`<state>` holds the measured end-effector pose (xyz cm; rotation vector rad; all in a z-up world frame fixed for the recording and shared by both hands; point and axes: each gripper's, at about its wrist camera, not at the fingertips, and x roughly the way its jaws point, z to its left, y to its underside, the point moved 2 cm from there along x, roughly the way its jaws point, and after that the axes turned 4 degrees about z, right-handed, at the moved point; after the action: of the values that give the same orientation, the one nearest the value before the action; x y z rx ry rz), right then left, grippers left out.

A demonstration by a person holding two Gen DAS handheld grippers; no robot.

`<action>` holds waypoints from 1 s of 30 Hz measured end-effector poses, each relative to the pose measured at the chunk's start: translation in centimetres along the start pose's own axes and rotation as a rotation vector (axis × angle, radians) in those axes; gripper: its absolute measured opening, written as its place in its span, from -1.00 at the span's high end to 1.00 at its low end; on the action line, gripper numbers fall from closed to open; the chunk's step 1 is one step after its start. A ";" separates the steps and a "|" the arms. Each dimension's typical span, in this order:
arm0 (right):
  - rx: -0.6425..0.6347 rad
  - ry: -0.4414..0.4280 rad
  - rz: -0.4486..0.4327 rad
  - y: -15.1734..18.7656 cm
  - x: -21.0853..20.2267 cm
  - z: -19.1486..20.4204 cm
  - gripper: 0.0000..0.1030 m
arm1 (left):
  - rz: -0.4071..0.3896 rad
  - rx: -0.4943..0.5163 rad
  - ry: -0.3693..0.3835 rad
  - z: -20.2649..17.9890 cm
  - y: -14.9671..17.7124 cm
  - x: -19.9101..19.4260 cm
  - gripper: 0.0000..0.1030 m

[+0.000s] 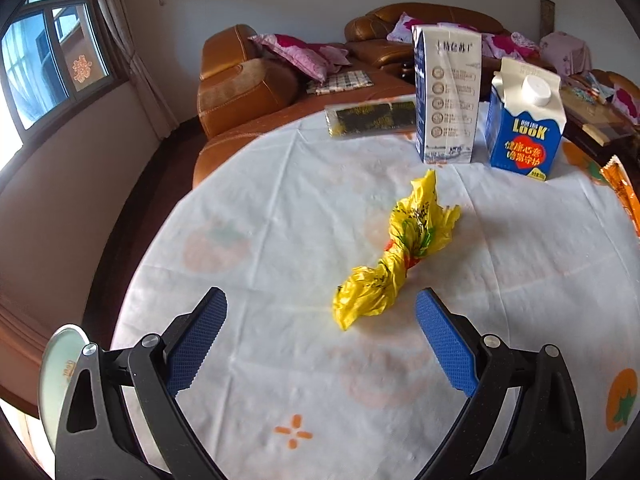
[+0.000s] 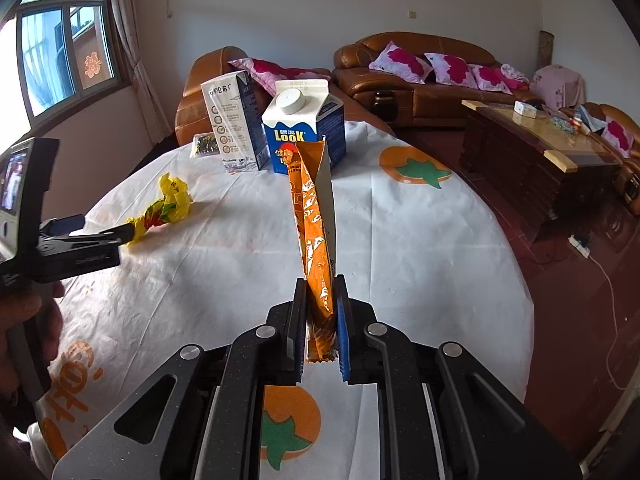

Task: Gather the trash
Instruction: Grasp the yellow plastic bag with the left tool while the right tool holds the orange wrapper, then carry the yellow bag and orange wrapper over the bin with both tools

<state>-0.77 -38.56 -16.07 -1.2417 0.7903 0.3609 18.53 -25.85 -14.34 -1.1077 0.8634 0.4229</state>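
The left tongs (image 1: 320, 320) stood spread wide and released, low over the worktop (image 1: 280, 208), which carried a white cloth printed with orange fruit. A crumpled yellow wrapper (image 1: 400, 252) lay on the cloth with its near end between the two blue pads (image 1: 444, 344), touching neither. In the right wrist view the same tongs (image 2: 108, 232) reached in from the left edge, tips at the near end of the yellow wrapper (image 2: 164, 208).

The right tongs (image 2: 320, 312) were clenched on an orange snack wrapper (image 2: 314, 224), gripped near its lower end. The wrapper rose away from the tongs, long and creased, with a pale inner face showing along its right side. In the left wrist view only part of this wrapper (image 1: 624, 192) showed at the right edge.

At the far side of the worktop stood two cartons, upright and just beside each other: a tall white milk carton (image 1: 448, 96) and a shorter blue carton (image 1: 524, 128) with a white screw cap. A flat dark packet (image 1: 370, 118) lay to the left of the tall carton, at the far edge of the worktop.

Beyond the worktop were a brown leather sofa (image 2: 412, 80) with pink flowered cushions (image 2: 400, 62), a dark low table (image 2: 536, 148), and a window (image 2: 60, 48) at the left.
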 end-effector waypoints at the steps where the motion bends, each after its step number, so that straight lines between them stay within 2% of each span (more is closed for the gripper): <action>1: -0.001 -0.003 0.001 0.0 0.0 0.0 0.73 | 0.012 -0.005 0.007 -0.1 -0.1 0.5 -0.78; 2: -0.003 -0.005 0.003 0.1 0.0 0.1 0.73 | 0.017 -0.010 0.019 -0.1 -0.3 0.9 -0.75; 4: -0.006 -0.008 0.007 0.2 0.1 0.2 0.73 | 0.032 -0.002 0.038 -0.3 -0.3 1.4 -0.44; 5: -0.007 -0.010 0.010 0.3 0.2 0.2 0.73 | 0.042 0.001 0.049 -0.4 -0.3 1.7 -0.37; 7: -0.006 -0.014 0.012 0.3 0.3 0.2 0.73 | 0.055 0.019 0.076 -0.7 -0.1 2.1 -0.01; 8: -0.005 -0.015 0.013 0.3 0.3 0.1 0.73 | 0.052 0.027 0.092 -0.8 -0.2 2.1 0.08; 9: -0.005 -0.015 0.013 0.3 0.4 0.1 0.73 | 0.048 0.039 0.100 -0.9 -0.2 2.0 0.31; 11: -0.006 -0.015 0.015 0.2 0.4 0.1 0.73 | 0.042 0.073 0.100 -1.2 -0.2 1.9 0.38; 13: -0.009 -0.013 0.013 0.3 0.3 0.3 0.73 | 0.039 0.091 0.109 -1.0 -0.1 1.8 0.61; 22: -0.044 -0.033 -0.013 -0.2 -0.6 2.2 0.73 | -0.022 0.143 0.110 3.4 1.4 -1.8 0.63; 30: -0.128 -0.101 -0.043 -1.4 -0.6 6.6 0.73 | -0.048 0.136 0.063 9.8 5.6 -6.4 0.63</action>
<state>1.91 -32.70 -13.94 -1.3470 0.6614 0.4413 14.55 -13.98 -10.98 -1.0182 0.9062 0.2859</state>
